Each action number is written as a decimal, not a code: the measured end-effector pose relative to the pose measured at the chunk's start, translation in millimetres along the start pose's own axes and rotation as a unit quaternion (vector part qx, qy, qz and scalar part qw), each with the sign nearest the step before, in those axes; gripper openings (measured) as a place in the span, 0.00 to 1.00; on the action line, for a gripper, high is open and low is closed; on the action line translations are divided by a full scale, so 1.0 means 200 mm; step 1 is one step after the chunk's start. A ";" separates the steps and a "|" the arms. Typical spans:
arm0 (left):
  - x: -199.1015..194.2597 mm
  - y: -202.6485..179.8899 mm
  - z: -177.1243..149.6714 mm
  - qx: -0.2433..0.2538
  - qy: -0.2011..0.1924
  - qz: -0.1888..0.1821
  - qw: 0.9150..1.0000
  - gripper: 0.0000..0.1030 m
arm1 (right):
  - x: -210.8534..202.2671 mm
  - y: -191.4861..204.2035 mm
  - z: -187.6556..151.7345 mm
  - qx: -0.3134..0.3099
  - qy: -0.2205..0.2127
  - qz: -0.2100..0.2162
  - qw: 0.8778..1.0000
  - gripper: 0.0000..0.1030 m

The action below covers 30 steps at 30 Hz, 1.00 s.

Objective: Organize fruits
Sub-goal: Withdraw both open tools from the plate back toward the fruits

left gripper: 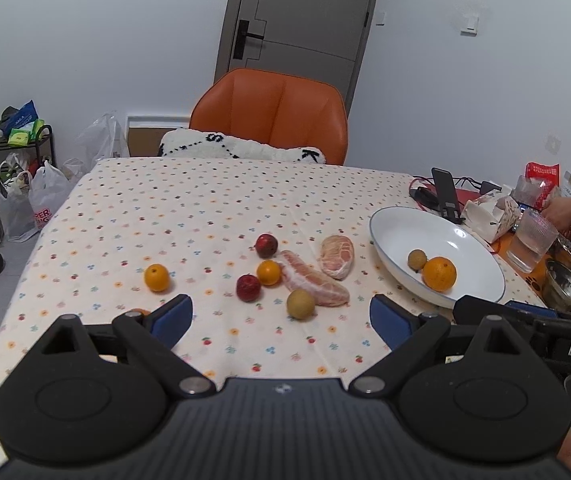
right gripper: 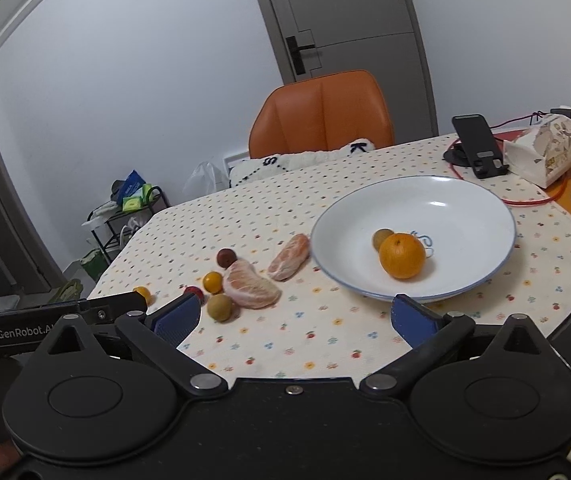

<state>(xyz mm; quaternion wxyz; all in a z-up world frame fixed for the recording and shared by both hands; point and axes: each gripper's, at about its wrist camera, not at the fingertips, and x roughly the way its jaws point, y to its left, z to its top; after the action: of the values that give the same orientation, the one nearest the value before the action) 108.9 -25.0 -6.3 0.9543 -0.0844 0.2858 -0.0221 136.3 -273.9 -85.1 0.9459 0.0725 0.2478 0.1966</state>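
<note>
Hovering — left gripper [left gripper: 281, 316]: jaws spread wide, blue pads bare, nothing held or touched, above the near part of the tablecloth [left gripper: 205, 200].
Right gripper [right gripper: 293, 316]: likewise spread wide and empty, just in front of the white plate's [right gripper: 485, 216] near rim.
Plate contents: one large orange [right gripper: 401, 255] with a small brownish fruit [right gripper: 381, 238] touching it behind.
Loose fruit — ahead of the left gripper: a brownish round fruit [left gripper: 300, 303] nearest, touching a peeled pomelo segment [left gripper: 313, 280]; a second pomelo piece [left gripper: 337, 256] beyond.
Small fruit: two red fruits [left gripper: 248, 288] [left gripper: 266, 245], a small orange [left gripper: 269, 272] between them, another orange [left gripper: 156, 277] apart to the left.
Plate position: right of the loose fruit.
</note>
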 end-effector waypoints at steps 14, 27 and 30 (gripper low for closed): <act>-0.07 0.13 -0.02 -0.014 -0.004 0.015 1.000 0.92 | 0.00 0.11 -0.01 -0.018 0.005 0.011 1.000 1.00; -0.04 0.20 -0.01 -0.022 -0.003 0.038 0.999 0.92 | 0.04 0.09 -0.03 -0.011 0.013 0.014 1.000 1.00; -0.03 0.22 -0.01 -0.024 -0.004 0.046 0.999 0.92 | 0.06 0.09 -0.03 -0.011 0.017 0.018 1.000 1.00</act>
<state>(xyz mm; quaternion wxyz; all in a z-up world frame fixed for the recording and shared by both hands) 101.7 18.8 -12.2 0.9531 -0.0943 0.2860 0.0292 137.2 -252.9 -91.8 0.9387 0.0632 0.2601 0.2171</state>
